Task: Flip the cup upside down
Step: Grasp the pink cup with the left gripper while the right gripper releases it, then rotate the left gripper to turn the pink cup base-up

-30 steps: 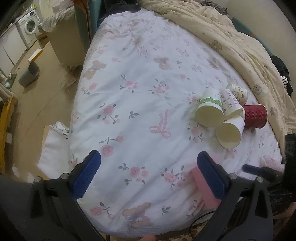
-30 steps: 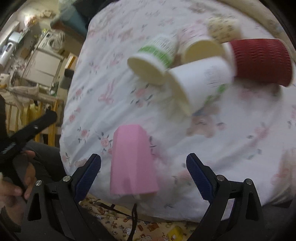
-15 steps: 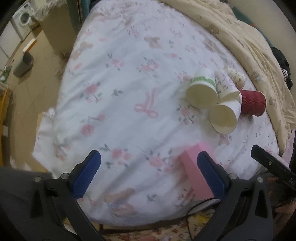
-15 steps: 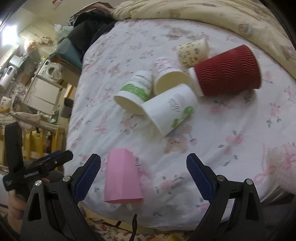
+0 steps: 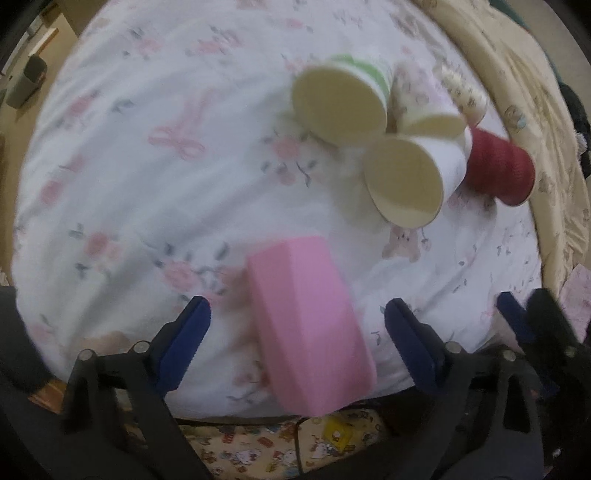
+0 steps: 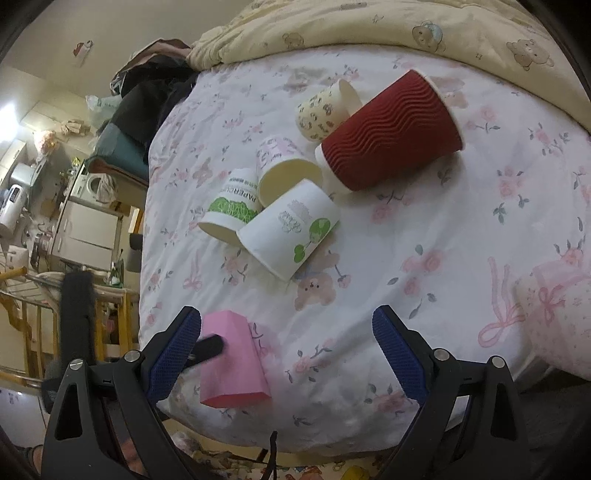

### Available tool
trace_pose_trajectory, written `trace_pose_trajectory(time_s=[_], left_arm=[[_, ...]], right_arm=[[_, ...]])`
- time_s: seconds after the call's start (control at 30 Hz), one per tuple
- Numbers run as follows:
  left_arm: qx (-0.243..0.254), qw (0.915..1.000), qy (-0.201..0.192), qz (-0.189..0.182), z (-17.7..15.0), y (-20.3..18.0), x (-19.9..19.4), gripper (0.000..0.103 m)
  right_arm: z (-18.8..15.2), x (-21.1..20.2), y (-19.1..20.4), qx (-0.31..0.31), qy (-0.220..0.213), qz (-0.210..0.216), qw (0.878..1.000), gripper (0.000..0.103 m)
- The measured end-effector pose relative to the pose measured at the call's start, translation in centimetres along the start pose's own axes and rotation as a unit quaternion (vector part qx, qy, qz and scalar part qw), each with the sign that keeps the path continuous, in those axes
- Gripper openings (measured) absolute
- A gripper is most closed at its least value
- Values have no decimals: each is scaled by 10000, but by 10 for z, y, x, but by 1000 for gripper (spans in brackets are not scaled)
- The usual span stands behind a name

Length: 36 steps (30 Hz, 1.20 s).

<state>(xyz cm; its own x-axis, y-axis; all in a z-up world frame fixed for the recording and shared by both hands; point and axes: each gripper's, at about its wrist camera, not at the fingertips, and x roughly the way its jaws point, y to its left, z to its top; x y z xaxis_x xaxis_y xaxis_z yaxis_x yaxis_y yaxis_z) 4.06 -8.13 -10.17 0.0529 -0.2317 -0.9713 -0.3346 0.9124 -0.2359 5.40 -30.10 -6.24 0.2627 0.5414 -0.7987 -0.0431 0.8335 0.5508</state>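
A pink cup (image 5: 310,325) lies on its side near the bed's front edge, with its wide end toward me. My left gripper (image 5: 295,332) is open and its blue pads stand on either side of the pink cup without touching it. In the right wrist view the pink cup (image 6: 232,365) lies at lower left, and one left finger (image 6: 208,345) shows against it. My right gripper (image 6: 286,350) is open and empty, to the right of the pink cup. Several paper cups lie on their sides farther back: a white cup (image 6: 290,229), a green-band cup (image 6: 231,208) and a red ribbed cup (image 6: 391,133).
The bed has a white floral sheet (image 6: 424,266) and a beige quilt (image 6: 406,26) at the back. The bed's front edge (image 6: 295,448) lies just below the grippers. Furniture and appliances (image 6: 85,221) stand on the floor to the left.
My left gripper has moved right and down toward the bed until the pink cup lies between its pads. My right gripper has pulled back and risen, so the cups look smaller and lower.
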Motion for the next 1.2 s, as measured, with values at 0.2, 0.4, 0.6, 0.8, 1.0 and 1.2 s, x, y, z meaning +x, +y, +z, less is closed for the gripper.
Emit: trace_pose_trajectory(time_s=[0.2,0.4,0.6,0.8,1.0,1.2], left_arm=[[87,9996,124,245,1,-15,18,83],[231,9988,263,337,3,-22,27,58],[347,9991,56,233,2,-21,17,55],[478,9988,-90,97,2,-16,2,55],[606,9974,-385,-36,13,-6,-30,55],[602,9944,-856,-118,35,19,-67,55]], right_arm=[[2,-4,-5,143,-59,189,9997,97],[2,-5,-3,132,-62,243,9996,97],[2,-5,0,92,-77,276,9995,97],[3,-2,2,57,-47,225,9997,97],[3,3,4,-2,6,163,9999,97],[3,7,17,-241,-20,62,9997,97]])
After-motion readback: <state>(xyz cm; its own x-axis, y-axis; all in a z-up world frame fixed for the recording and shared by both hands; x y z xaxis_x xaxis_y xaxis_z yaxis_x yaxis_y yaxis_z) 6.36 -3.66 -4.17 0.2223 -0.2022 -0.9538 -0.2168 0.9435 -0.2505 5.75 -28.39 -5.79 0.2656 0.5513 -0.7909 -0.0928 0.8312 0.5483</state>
